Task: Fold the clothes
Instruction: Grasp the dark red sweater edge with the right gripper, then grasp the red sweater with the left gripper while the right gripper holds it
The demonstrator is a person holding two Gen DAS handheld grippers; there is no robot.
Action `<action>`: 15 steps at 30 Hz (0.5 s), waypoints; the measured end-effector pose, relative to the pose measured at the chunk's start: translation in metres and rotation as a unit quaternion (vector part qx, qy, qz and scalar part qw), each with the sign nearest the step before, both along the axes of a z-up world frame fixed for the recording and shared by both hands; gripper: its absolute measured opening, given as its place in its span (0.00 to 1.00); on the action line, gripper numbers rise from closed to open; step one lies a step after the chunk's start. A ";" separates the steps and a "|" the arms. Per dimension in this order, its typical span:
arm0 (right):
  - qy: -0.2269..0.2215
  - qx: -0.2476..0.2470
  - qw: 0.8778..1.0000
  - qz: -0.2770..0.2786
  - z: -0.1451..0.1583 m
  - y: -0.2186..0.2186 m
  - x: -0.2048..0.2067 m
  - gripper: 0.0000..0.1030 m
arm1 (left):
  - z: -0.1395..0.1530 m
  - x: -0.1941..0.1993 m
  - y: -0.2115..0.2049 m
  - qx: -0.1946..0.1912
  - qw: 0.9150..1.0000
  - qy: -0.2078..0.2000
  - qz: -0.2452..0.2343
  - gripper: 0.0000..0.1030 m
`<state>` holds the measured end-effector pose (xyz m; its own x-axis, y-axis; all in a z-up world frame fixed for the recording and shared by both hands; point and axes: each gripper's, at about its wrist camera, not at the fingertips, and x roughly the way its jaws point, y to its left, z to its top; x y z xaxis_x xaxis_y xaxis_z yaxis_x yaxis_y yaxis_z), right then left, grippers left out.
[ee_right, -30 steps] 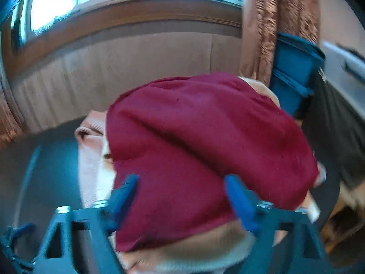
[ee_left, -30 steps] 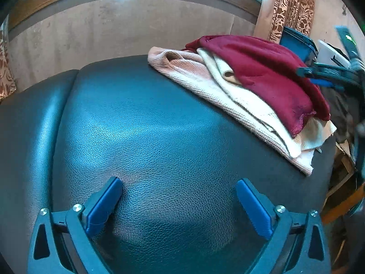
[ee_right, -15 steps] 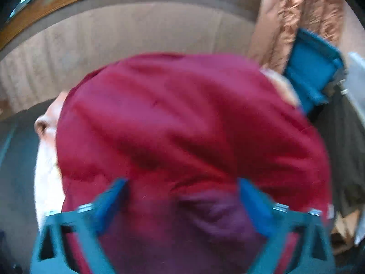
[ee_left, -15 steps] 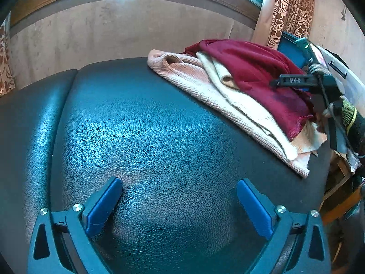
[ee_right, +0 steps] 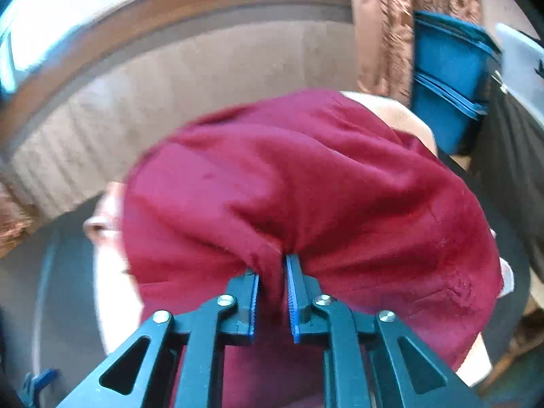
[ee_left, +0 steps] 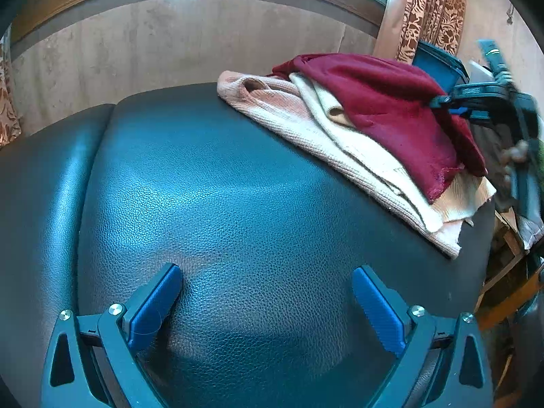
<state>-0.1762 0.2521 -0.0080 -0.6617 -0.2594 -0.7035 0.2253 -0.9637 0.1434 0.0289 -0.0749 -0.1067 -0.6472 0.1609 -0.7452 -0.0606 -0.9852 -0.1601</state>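
A dark red garment [ee_left: 384,102] lies on top of a cream garment [ee_left: 367,156] and a pink knit garment [ee_left: 272,102], piled at the far right of a black leather surface [ee_left: 238,187]. My right gripper [ee_right: 272,265] is shut on a pinched fold of the red garment [ee_right: 306,187]; it also shows in the left wrist view [ee_left: 448,105] at the pile's right side. My left gripper [ee_left: 267,289] is open and empty, low over the bare leather, well left of the pile.
A blue bin [ee_right: 448,85] stands behind the pile beside a patterned curtain [ee_left: 431,10]. A beige wall [ee_left: 170,44] under a window runs along the back. The leather surface drops off at its right edge, with wooden furniture [ee_left: 510,272] below.
My right gripper came down onto the red garment and closed on a fold of it. My left gripper has stayed still and open.
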 end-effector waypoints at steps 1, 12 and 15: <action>0.004 -0.010 1.000 0.014 0.001 -0.005 0.010 0.14 | 0.003 -0.002 -0.001 0.002 1.000 -0.003 0.002 0.93; -0.039 -0.120 0.992 -0.014 -0.076 -0.003 0.063 0.20 | 0.069 -0.093 -0.023 0.133 0.991 -0.007 0.011 0.80; -0.018 -0.152 0.988 -0.016 -0.081 -0.004 0.068 0.41 | 0.093 -0.129 -0.008 0.114 0.993 0.011 -0.010 0.74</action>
